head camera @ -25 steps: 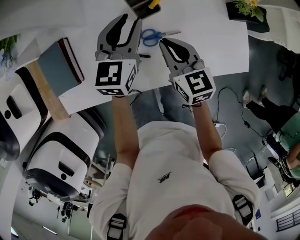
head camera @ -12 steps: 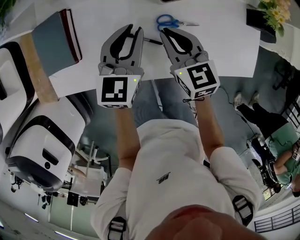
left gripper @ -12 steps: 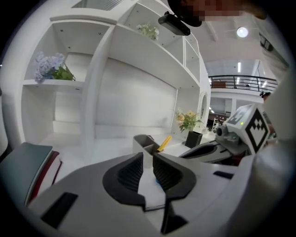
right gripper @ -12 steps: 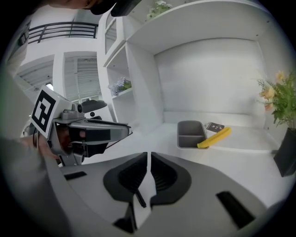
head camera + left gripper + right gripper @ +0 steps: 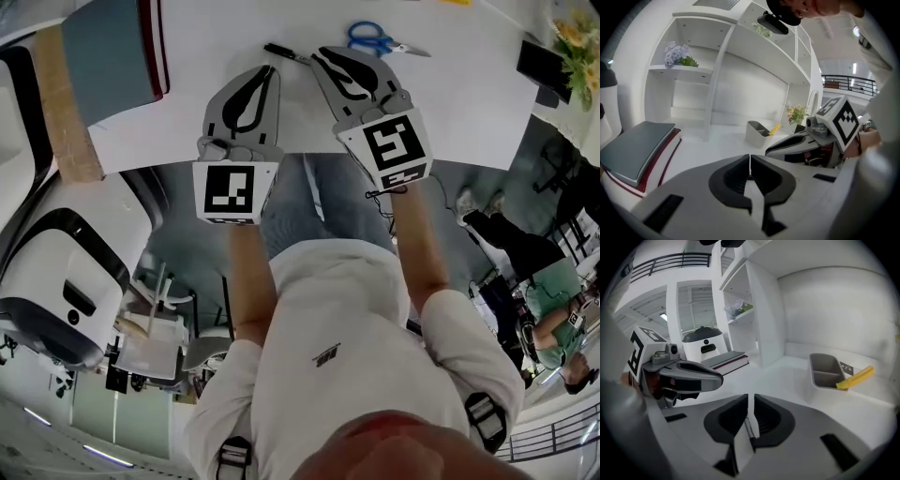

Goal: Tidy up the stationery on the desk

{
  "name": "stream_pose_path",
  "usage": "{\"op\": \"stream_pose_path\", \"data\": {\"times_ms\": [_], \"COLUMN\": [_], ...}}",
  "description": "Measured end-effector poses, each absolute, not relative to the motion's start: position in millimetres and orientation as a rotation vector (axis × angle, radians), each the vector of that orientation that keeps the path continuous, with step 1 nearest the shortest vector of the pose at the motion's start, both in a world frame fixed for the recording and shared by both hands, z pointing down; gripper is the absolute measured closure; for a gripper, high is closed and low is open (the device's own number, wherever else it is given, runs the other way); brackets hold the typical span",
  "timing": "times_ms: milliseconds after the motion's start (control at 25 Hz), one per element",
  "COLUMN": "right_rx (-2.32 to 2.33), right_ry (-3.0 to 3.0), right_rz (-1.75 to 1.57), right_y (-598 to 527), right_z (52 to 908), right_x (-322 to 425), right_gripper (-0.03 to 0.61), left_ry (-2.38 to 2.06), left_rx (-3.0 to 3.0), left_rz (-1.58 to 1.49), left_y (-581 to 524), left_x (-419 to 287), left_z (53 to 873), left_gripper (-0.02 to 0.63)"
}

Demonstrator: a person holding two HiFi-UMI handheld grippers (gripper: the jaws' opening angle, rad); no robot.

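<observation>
A white desk (image 5: 469, 94) is set against a plain white wall (image 5: 750, 89), and a white shelving unit (image 5: 722, 61) with open compartments is built above it. A grey floor (image 5: 187, 225) is seen below the desk's near edge. Far off, a black railing (image 5: 846, 80) is seen along an upper level, with bright ceiling lights (image 5: 854, 68) above it. A tall slatted window (image 5: 701, 305) is lit by daylight, and the room is lit brightly and evenly.

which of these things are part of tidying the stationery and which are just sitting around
For the job: black pen, blue scissors, grey organiser tray, yellow item in it.
Lying about: book (arguably), potted flowers, white machine.
</observation>
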State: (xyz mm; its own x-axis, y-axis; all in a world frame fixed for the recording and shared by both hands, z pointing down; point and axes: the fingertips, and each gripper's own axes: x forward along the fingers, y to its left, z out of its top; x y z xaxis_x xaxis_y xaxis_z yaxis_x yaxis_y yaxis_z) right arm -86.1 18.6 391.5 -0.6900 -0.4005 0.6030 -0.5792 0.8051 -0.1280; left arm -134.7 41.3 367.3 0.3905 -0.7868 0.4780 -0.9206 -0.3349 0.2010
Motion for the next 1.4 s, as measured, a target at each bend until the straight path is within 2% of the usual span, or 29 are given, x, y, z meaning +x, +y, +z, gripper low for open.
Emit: {"op": "stream_pose_path", "data": {"times_ms": [480,1080,1400], "right_rx": [0.555,0.427,0.376], "right_ry": [-2.376,-2.240,-2.204], "right_rz": [0.352,0.182,0.173], "right_y": [27.4,22.8,23.9], "right_z": [417.2,447.5,452.6], "right_x": [-130.6,-151.9,-154.4], "right_gripper": [0.535,0.522,0.537], "left_ry": [-1.474,-1.501,-1.495], "left_rx": [2.143,2.102,2.101], "left_rz": [0.379,0.362,0.365], "left_y": [66.7,70.7,68.4], "left_x": [-156.2,-168.9,-168.5], "left_z": [392.6,398.3,396.1], "left_gripper": [0.614,0.614,0.614]}}
